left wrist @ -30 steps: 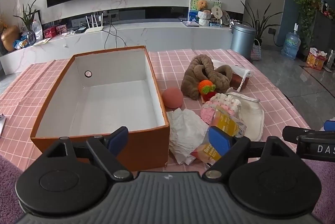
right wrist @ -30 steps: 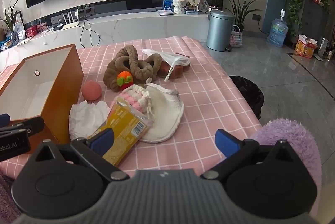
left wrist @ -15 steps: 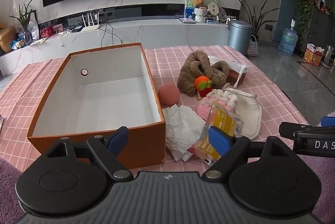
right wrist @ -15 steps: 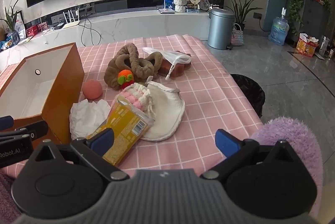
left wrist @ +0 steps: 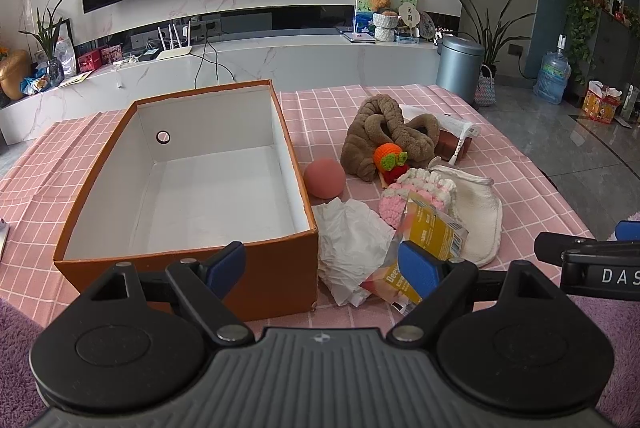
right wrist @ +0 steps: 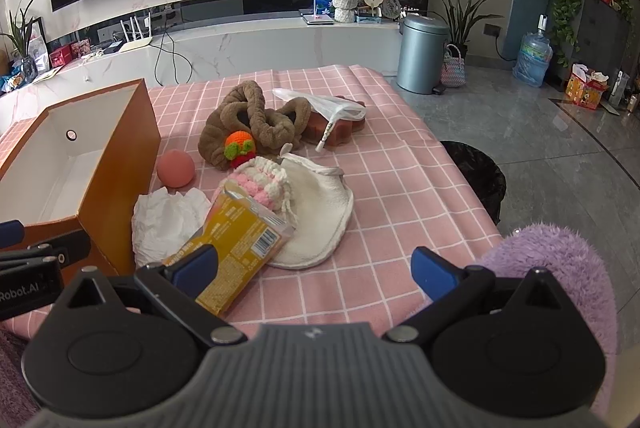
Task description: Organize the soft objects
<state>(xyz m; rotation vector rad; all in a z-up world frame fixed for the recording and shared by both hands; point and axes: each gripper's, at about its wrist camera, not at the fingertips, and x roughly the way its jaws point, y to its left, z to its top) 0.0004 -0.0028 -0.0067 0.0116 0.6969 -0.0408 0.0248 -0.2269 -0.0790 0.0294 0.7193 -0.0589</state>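
Here, one soft pile lies just right of one open box (left wrist: 192, 171): ball (left wrist: 324, 177), brown plush (left wrist: 384, 131), pink knit (right wrist: 260, 183), white cloth (right wrist: 320, 224), tissue (left wrist: 352, 244), yellow pack (right wrist: 236, 240). Left gripper (left wrist: 320, 264) and right gripper (right wrist: 314, 268) gape wide, holding nothing, at the table's near edge.

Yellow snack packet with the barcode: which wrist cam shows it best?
Right wrist: the yellow snack packet lies nearly whole, barcode visible, only its near corner behind a blue fingertip. Left wrist shows the packet more foreshortened, with a fingertip in front of its middle.
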